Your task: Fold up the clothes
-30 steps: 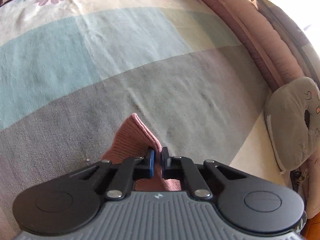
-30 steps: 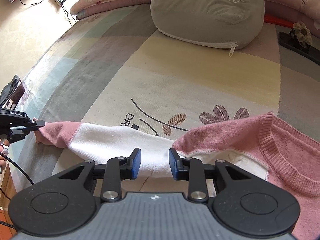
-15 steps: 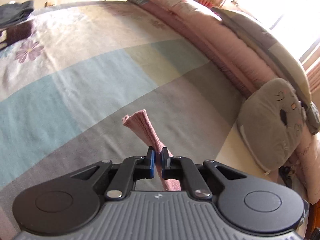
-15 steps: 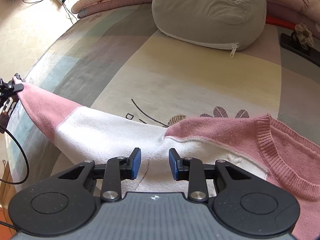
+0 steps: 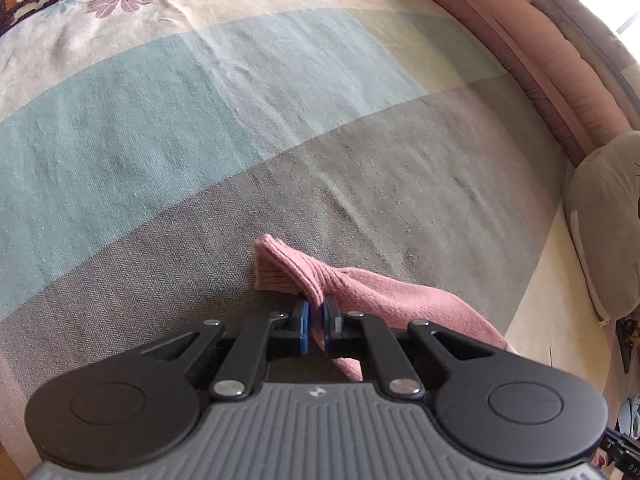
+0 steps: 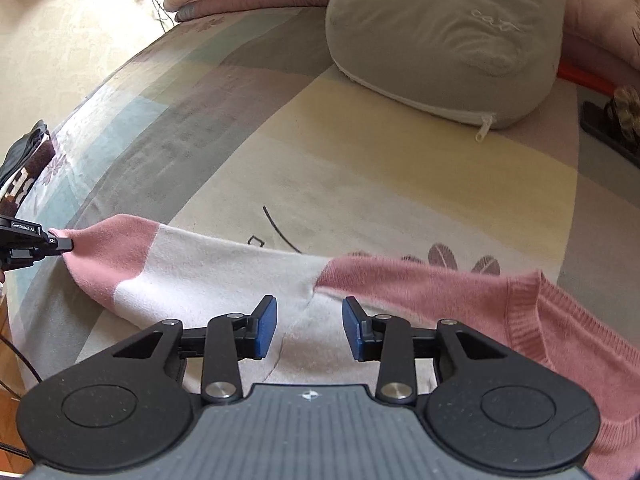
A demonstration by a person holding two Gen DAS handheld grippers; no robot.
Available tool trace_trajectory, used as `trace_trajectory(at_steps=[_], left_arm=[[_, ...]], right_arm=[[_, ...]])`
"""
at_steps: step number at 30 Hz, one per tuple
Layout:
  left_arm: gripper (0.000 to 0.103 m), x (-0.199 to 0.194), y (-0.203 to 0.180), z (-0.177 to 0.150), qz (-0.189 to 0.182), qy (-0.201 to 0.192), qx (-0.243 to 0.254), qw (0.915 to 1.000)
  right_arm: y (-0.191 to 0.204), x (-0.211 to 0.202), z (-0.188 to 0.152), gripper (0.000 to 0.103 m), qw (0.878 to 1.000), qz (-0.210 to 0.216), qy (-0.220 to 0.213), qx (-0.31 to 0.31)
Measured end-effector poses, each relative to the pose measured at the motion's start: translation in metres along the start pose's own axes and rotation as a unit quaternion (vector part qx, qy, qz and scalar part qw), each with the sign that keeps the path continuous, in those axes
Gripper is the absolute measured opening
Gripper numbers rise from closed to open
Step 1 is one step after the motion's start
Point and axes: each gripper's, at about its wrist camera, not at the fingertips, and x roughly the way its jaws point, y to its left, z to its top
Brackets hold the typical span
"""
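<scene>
1. Left wrist view: the left gripper (image 5: 316, 322) is clamping its blue pads together on the ribbed pink cuff of a pink-and-white knitted sweater (image 5: 292, 270). The cuff end is poking forward past the pads while the rest of the sleeve is trailing off to the right. The cuff is hanging low over the grey band of the colour-blocked woven bedspread (image 5: 360, 168), toward its near edge. Pinching at the very end is probably giving control of the whole sleeve length for folding.

2. Left wrist view, surroundings: a rolled pink quilt (image 5: 560, 72) is running along the far edge of the bed, and a grey plush cushion (image 5: 608, 220) is sitting at the right edge.

3. Right wrist view: the right gripper (image 6: 309, 328) is hovering over the white part of the sweater (image 6: 224, 272) near the armpit seam. Its jaws are opening, with fabric below them but nothing pressed between the pads.

4. Right wrist view, sweater layout: the sleeve is stretching leftward to the left gripper (image 6: 60, 245) near the bed's left edge. The pink ribbed neckline (image 6: 532, 312) is lying to the right. Keeping the sleeve taut appears meant to smooth it before it is laid across the body.
</scene>
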Motion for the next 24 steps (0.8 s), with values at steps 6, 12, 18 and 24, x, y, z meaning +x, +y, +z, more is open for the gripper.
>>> trace_trajectory(at_steps=[6,12,18,24], left_arm=[[0.012,0.001,0.012,-0.001,-0.026,0.001,-0.034,0.9991],[0.012,0.001,0.027,-0.010,-0.064,-0.013,-0.070,0.9954],[0.011,-0.001,0.039,-0.019,-0.097,-0.027,-0.093,0.9906],[0.009,-0.002,0.040,-0.026,-0.114,-0.031,-0.085,0.9894]], right_arm=[[0.014,0.023,0.035,0.047,0.997,0.063,0.015,-0.037],[0.057,0.070,0.070,0.047,0.978,0.162,0.064,-0.111],[0.119,0.132,0.112,0.047,0.950,0.234,0.110,-0.177],[0.165,0.196,0.138,0.050,0.914,0.291,0.205,-0.197]])
